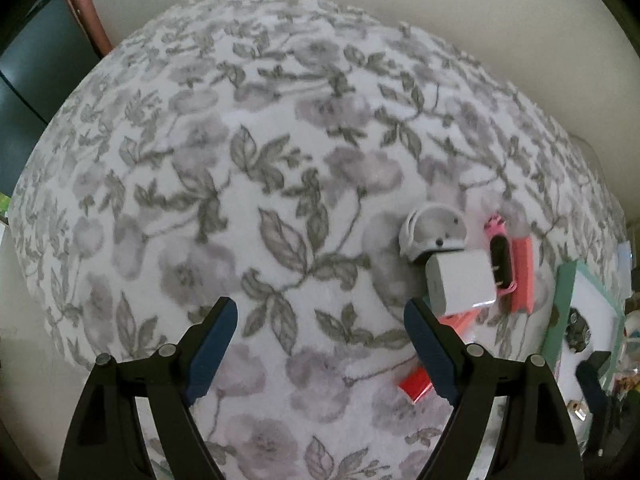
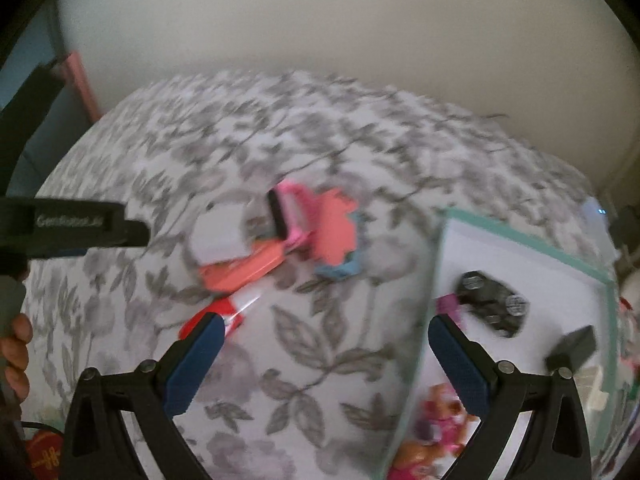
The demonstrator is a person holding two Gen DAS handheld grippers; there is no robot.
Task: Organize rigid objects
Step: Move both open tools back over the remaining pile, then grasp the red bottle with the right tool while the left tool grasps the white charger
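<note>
Left tongs [image 1: 320, 316] spread wide, nothing held, over a grey floral bedspread [image 1: 240, 160]. Right tongs [image 2: 324, 344] likewise released. A cluster is seen mid-bed: white charger block [image 1: 460, 284] on a coral flat piece [image 1: 524, 276], white ring-shaped item [image 1: 434, 232] touching it, pink-and-black item [image 1: 500, 256] just beside. Red piece [image 1: 416, 386] lies near. A teal-rimmed tray [image 2: 520, 236] at the right holds a black controller [image 2: 492, 304]. Lettering on the left tool body [image 2: 72, 222] is blurred; partly read as "GenRobot".

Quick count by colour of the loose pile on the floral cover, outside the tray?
White: 2, round case, charger block
Pink: 1, brush
Coral: 2, puzzle piece, flat piece
Red: 1, red box
Blue: 1, blue piece
Total: 7
</note>
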